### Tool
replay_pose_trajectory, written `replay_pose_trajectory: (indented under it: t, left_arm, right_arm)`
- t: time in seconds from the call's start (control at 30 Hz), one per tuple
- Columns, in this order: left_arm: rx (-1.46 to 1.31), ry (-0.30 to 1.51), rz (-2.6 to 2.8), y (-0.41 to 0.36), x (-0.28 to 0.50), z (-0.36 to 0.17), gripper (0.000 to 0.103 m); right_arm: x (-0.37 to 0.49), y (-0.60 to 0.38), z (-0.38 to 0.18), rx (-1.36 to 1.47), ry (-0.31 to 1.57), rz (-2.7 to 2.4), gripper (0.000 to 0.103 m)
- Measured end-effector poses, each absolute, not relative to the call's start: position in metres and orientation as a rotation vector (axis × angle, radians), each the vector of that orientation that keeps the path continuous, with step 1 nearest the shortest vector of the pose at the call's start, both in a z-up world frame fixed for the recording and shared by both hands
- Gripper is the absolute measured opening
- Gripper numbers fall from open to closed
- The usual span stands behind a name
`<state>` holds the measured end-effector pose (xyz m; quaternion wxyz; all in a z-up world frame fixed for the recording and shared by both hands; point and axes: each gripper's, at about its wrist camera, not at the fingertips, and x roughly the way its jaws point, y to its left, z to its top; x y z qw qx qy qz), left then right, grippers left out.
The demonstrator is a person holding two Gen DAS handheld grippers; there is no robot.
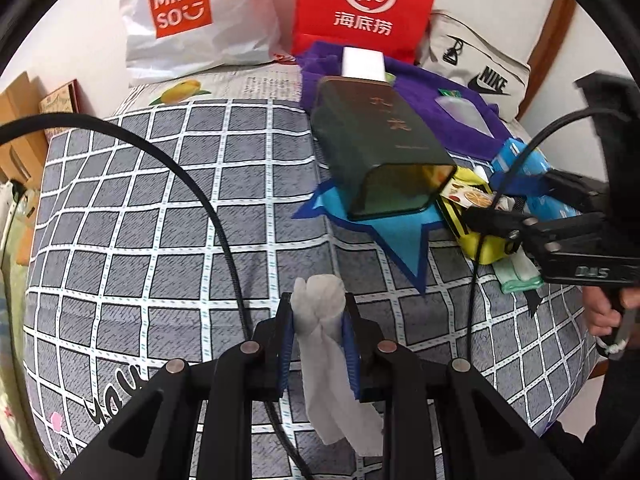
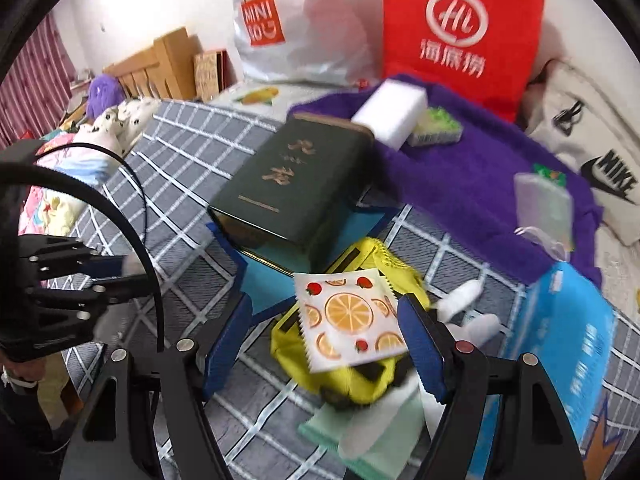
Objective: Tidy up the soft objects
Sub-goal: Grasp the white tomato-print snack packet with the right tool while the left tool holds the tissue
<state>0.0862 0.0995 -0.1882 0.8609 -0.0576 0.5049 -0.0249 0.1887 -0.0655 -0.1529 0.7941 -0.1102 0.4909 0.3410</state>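
Tissue [image 1: 320,312] hangs clamped between the jaws of the left tool [image 1: 318,320], above the checked bed [image 1: 160,200]. Jaws of the right tool [image 2: 320,344] stand apart over an orange-print packet [image 2: 348,316] lying on a yellow pouch [image 2: 360,384] beside a dark green box [image 2: 288,184], near the bed's far edge.

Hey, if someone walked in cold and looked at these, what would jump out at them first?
Probably the bright red bag standing at the back of the bed beside the white Miniso bag. Next, the dark green tin lying across the blue star-shaped mat mid-bed. Nearest the camera, the left hand-held gripper is pinching a crumpled white tissue.
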Motion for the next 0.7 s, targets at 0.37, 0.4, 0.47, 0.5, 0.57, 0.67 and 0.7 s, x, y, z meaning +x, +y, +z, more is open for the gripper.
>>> replay_pose_trajectory:
  t: [0.37, 0.4, 0.47, 0.5, 0.57, 0.67, 0.7]
  left_arm:
    - [-0.169, 1.067, -0.057, 0.115, 0.087, -0.196, 0.022]
    - [-0.172, 1.067, -0.058, 0.116, 0.087, -0.197, 0.022]
    - [-0.173, 1.069, -0.062, 0.117, 0.087, -0.199, 0.022]
    - [-0.172, 1.071, -0.063, 0.116, 0.087, -0.199, 0.022]
    - [-0.171, 1.072, -0.067, 0.116, 0.087, -0.2, 0.022]
    - [-0.167, 1.073, -0.074, 0.114, 0.086, -0.201, 0.022]
    - [-0.165, 1.074, -0.075, 0.114, 0.086, -0.201, 0.022]
  right_arm:
    - [0.199, -0.074, -0.171, -0.19, 1.149, 0.787, 0.037]
    - [0.199, -0.076, -0.169, -0.181, 1.153, 0.792, 0.035]
    - [0.197, -0.079, -0.167, -0.169, 1.164, 0.79, 0.033]
    - [0.195, -0.082, -0.164, -0.163, 1.166, 0.786, 0.033]
    - [0.193, -0.083, -0.16, -0.158, 1.162, 0.788, 0.033]
    - [0.195, -0.085, -0.162, -0.156, 1.168, 0.777, 0.033]
    - [0.198, -0.085, -0.164, -0.15, 1.176, 0.767, 0.033]
